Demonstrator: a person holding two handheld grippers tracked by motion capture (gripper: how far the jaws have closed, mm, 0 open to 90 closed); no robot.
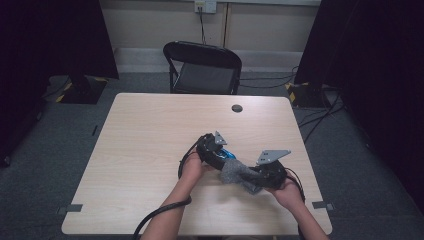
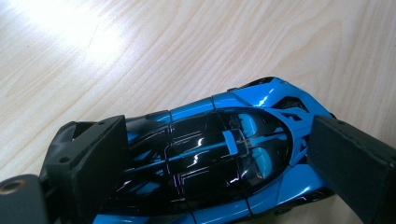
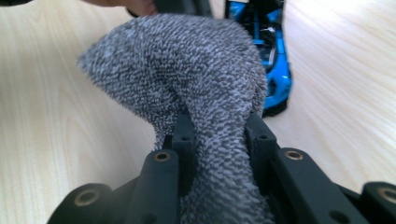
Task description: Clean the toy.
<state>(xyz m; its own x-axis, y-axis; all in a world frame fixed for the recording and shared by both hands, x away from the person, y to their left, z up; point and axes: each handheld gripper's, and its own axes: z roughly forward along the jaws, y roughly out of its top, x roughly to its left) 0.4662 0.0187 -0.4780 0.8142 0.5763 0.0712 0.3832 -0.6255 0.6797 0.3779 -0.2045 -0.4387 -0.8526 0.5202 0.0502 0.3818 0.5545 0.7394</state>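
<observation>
clamping blue toy car mid-table; right hand-held gripper pinches grey cloth.

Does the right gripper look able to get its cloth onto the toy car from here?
Probably yes. The right gripper pinches the grey cloth, and the blue toy car sits just beyond with nothing between; the left gripper straddles it.

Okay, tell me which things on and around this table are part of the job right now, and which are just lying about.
In use:
- blue toy car, between the jaws of the left hand-held gripper
- grey cloth, pinched in the right hand-held gripper, next to the car

Lying about:
- black folding chair behind the table
- small dark round disc near the table's far edge
- cables on the floor
</observation>
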